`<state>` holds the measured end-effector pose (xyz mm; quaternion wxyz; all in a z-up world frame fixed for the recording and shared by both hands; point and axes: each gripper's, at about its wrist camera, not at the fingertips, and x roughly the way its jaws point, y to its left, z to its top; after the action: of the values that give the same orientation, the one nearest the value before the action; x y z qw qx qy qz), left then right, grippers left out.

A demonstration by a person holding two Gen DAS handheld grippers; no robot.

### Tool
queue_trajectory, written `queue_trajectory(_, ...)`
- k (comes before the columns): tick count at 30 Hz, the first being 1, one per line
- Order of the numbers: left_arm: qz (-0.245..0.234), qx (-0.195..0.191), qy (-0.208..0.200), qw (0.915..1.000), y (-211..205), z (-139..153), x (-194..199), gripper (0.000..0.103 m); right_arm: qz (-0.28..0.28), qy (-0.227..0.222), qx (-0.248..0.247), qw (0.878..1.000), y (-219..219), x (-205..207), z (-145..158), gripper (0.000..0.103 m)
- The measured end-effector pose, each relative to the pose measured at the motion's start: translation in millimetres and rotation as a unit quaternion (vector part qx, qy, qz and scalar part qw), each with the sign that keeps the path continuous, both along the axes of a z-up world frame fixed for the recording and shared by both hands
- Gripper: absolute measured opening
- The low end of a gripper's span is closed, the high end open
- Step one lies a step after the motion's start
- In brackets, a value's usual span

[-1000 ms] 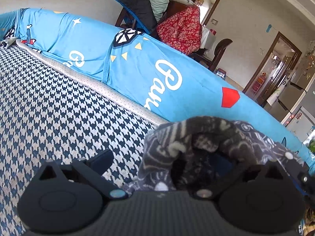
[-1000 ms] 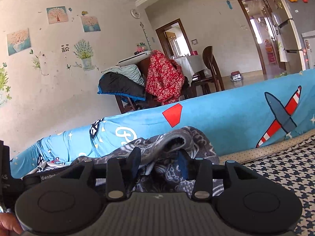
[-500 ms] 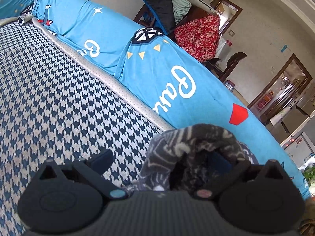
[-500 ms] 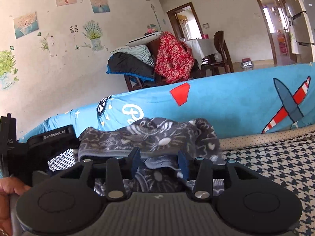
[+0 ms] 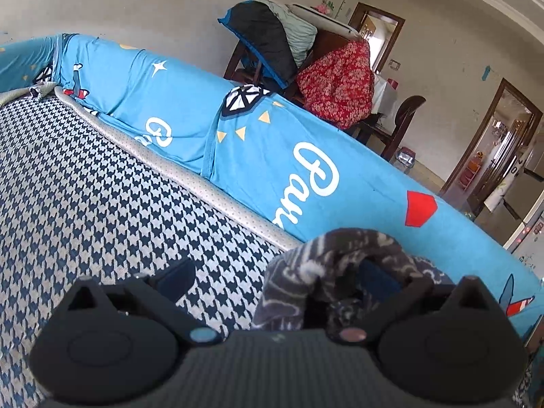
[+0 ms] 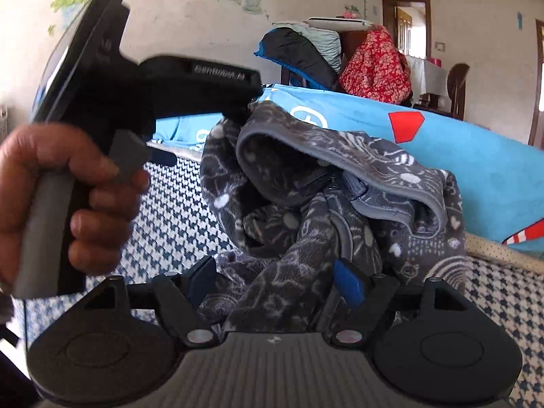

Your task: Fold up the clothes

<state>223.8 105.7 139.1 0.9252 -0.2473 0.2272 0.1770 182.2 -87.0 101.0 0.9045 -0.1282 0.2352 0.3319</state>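
A dark grey fleece garment [image 6: 306,183] with a pale doodle print hangs bunched above the houndstooth mattress [image 5: 85,204]. In the left wrist view my left gripper [image 5: 275,280] has its fingers wide apart, and the garment [image 5: 340,251] is draped over the right finger. The right wrist view shows a hand [image 6: 68,187] holding that gripper's black body [image 6: 170,81] up at the left, with the garment hanging from its tip. My right gripper [image 6: 275,282] sits low in front, fingers spread, with a hanging fold of fleece between them.
A bright blue printed cover [image 5: 272,156] lies over the raised edge behind the mattress. Beyond it stand chairs piled with a black jacket [image 5: 268,40] and a red floral cloth [image 5: 340,85], then doorways [image 5: 493,142] on the far wall.
The right gripper's fingers have spread from a narrow grip to wide apart. The left gripper has come up closer, lifting the garment so it hangs in front of the right camera.
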Motion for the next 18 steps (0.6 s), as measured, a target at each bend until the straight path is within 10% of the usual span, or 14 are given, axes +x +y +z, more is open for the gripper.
queue_trajectory(6,0.015,-0.006,-0.023,0.9996,13,6,-11,0.103,-0.065,-0.008,0.013,0.998,-2,22,-7,0.018)
queue_trajectory(18,-0.08,0.022,0.04,0.9958,2,-11,-6,0.103,-0.228,0.036,0.204,0.951,-66,67,20,0.011)
